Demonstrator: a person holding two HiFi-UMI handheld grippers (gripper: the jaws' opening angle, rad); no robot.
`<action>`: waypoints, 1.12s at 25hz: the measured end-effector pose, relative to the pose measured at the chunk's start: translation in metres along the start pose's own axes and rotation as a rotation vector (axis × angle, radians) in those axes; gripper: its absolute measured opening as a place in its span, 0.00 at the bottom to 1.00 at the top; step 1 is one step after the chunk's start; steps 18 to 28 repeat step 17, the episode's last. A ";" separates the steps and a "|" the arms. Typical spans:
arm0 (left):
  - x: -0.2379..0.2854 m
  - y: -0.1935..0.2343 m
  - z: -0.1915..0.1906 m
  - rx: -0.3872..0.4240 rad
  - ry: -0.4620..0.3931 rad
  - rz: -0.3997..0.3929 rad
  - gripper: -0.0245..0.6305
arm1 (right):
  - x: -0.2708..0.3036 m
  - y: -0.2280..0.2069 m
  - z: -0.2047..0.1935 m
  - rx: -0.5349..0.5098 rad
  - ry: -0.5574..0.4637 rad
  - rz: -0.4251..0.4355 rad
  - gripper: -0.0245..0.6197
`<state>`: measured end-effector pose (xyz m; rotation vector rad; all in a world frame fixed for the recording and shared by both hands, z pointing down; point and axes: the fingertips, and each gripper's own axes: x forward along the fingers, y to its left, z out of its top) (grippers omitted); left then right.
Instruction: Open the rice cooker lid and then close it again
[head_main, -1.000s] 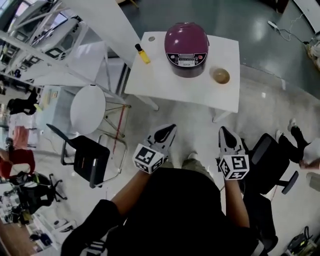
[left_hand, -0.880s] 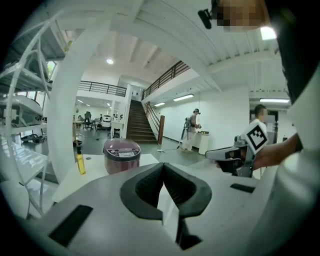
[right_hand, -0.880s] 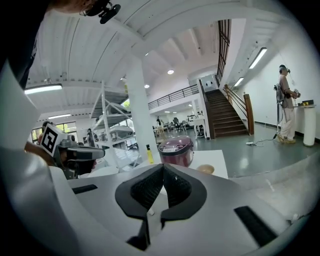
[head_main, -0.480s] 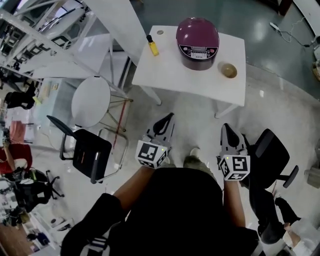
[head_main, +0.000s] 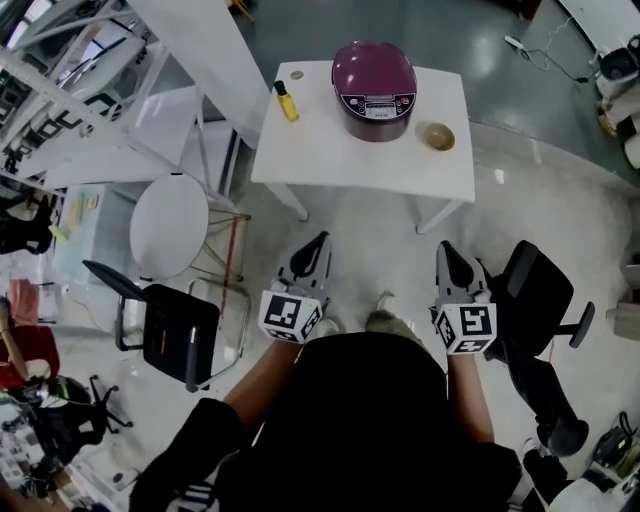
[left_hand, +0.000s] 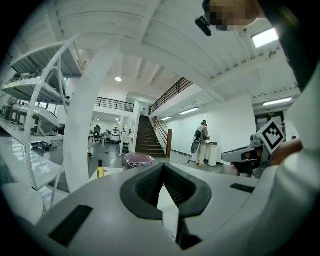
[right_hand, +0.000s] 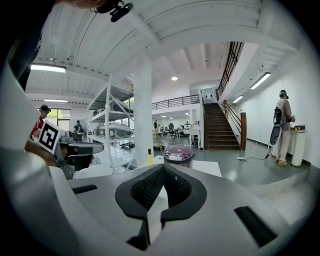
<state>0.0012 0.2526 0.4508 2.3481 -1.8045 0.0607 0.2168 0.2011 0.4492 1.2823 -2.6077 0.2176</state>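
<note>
A purple rice cooker (head_main: 374, 88) with its lid down stands at the back of a white table (head_main: 340, 165); it also shows small in the left gripper view (left_hand: 138, 160) and the right gripper view (right_hand: 178, 154). My left gripper (head_main: 321, 240) hangs shut and empty over the floor, well short of the table's front edge. My right gripper (head_main: 446, 249) is level with it to the right, also shut with nothing in it. In both gripper views the dark pads (left_hand: 164, 184) (right_hand: 162, 186) meet at the tips.
On the table a yellow bottle (head_main: 286, 102) lies left of the cooker and a small round bowl (head_main: 436, 135) sits to its right. A round white stool (head_main: 168, 222) and black chair (head_main: 178, 322) stand left; another black chair (head_main: 535, 300) is right. White shelving (head_main: 70, 90) fills the upper left.
Both grippers have drawn slightly up and forward in the view, still shut. The table and cooker have shifted within the head view as the head moved.
</note>
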 end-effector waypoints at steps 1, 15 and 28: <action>0.000 0.003 0.001 -0.001 -0.006 0.004 0.04 | 0.000 -0.001 0.000 -0.004 0.001 -0.006 0.04; -0.001 0.020 0.007 -0.025 -0.027 -0.022 0.04 | 0.003 0.003 0.009 -0.030 0.007 -0.032 0.04; -0.003 0.021 0.003 -0.033 -0.015 -0.032 0.04 | 0.003 0.003 0.010 -0.031 0.005 -0.035 0.04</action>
